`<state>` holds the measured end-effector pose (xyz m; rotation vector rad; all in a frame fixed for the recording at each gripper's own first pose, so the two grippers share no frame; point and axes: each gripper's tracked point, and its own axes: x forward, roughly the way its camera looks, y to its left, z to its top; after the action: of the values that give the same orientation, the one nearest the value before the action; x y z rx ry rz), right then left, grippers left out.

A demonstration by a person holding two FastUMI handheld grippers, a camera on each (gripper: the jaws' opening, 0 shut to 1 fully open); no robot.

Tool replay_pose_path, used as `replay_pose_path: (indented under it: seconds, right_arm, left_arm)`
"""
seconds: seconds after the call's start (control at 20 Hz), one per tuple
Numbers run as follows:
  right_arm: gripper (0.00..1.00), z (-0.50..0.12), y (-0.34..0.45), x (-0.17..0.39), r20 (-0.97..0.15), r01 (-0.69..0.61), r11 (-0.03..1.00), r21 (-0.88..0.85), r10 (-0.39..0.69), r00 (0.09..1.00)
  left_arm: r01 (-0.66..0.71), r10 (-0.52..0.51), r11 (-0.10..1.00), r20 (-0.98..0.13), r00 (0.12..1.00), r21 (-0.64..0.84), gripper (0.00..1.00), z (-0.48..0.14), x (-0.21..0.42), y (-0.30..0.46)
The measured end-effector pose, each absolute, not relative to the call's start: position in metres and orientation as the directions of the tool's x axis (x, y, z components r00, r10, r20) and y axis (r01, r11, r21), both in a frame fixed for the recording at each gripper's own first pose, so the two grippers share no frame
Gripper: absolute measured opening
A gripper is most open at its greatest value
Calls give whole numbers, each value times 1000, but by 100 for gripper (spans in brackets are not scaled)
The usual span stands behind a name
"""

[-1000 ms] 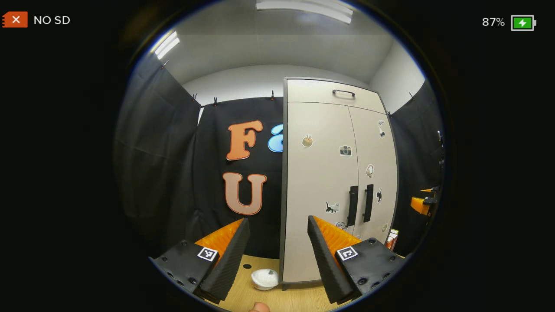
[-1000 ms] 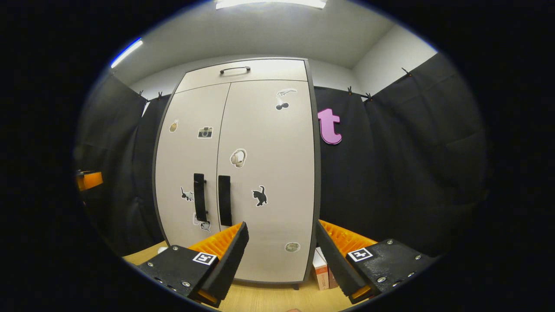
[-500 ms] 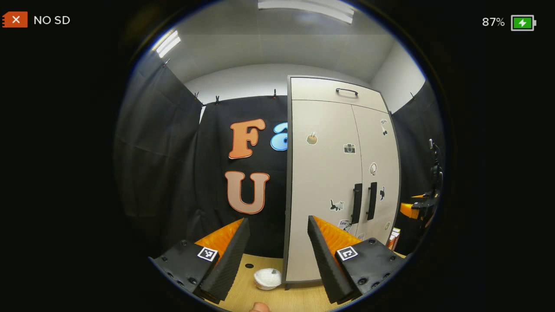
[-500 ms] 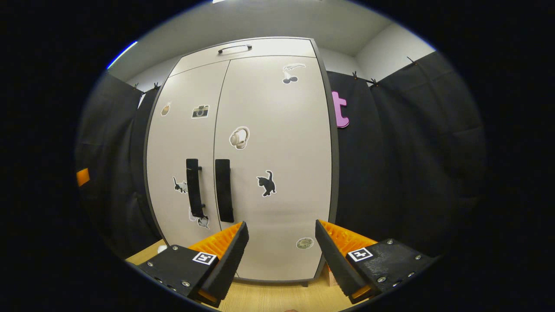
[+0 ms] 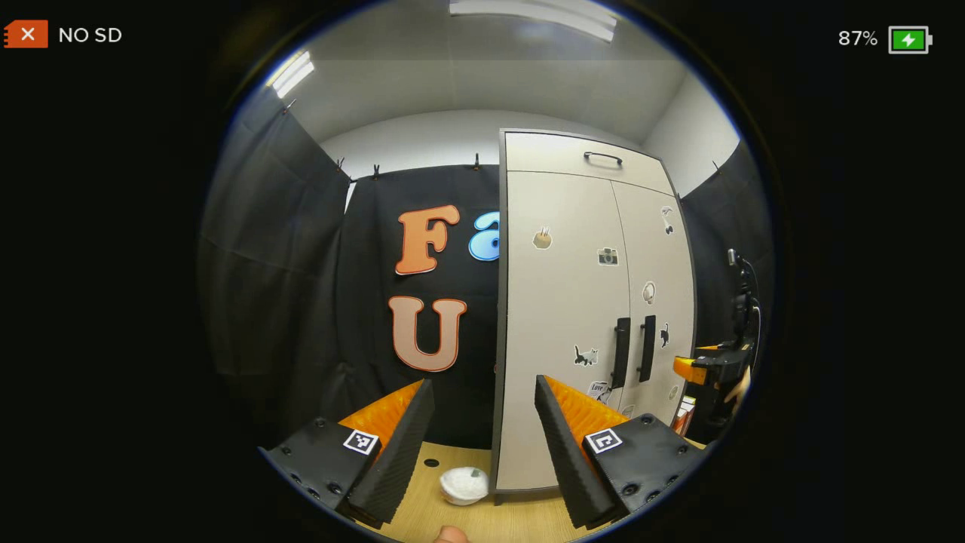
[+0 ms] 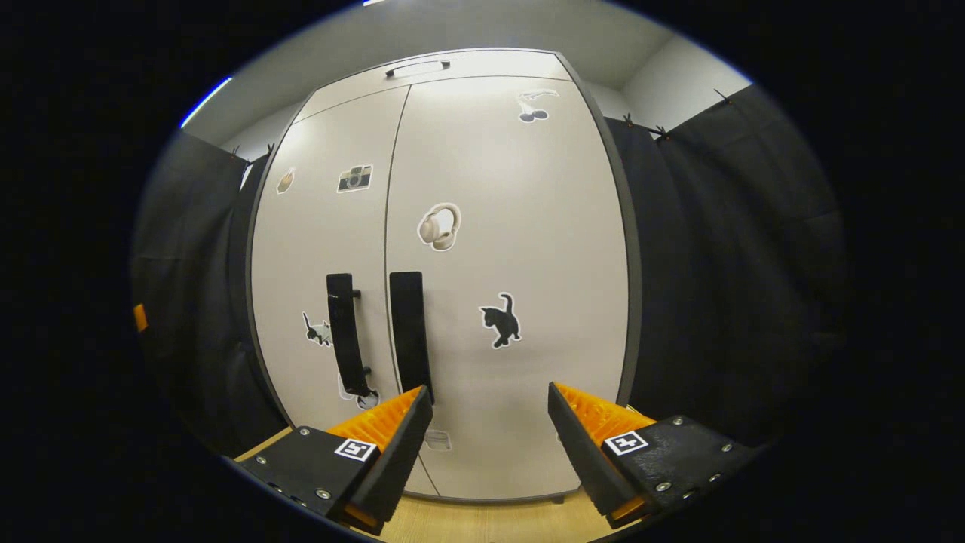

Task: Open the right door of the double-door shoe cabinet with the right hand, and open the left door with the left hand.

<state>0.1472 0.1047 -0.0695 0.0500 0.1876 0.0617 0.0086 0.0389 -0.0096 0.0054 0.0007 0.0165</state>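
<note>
The pale shoe cabinet (image 6: 513,188) stands upright with both doors closed and small stickers on them. Its right door's black handle (image 6: 411,332) and left door's black handle (image 6: 344,332) sit side by side near the middle seam. My right gripper (image 6: 488,415) is open, close in front of the right door, its left finger just right of and below the right handle. My left gripper (image 5: 484,411) is open, farther back, to the left of the cabinet (image 5: 573,302). In the left gripper view the right gripper (image 5: 705,369) appears at the far right, near the cabinet front.
A white bowl-like object (image 5: 463,485) lies on the wooden floor (image 5: 482,520) by the cabinet's left foot. A small box (image 5: 684,415) stands at the cabinet's right side. Black cloth walls surround the booth. A top flap with a handle (image 6: 417,68) sits above the doors.
My right gripper has moved closer to the cabinet, which now looms larger, and the handles have drawn near its left finger. The left gripper has barely moved.
</note>
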Motion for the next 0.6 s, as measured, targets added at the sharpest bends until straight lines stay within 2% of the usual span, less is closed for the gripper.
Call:
replay_pose_path:
  seconds: [0.45, 0.6]
  right_arm:
    - [94, -74, 144, 182, -191, -67, 996, 61, 78, 979]
    - [90, -80, 148, 191, -199, -49, 997, 59, 60, 978]
  left_arm:
    - [-6, 6, 1000, -10, 1000, 0, 81, -20, 17, 41]
    - [-3, 3, 1000, -24, 1000, -12, 82, -26, 21, 43]
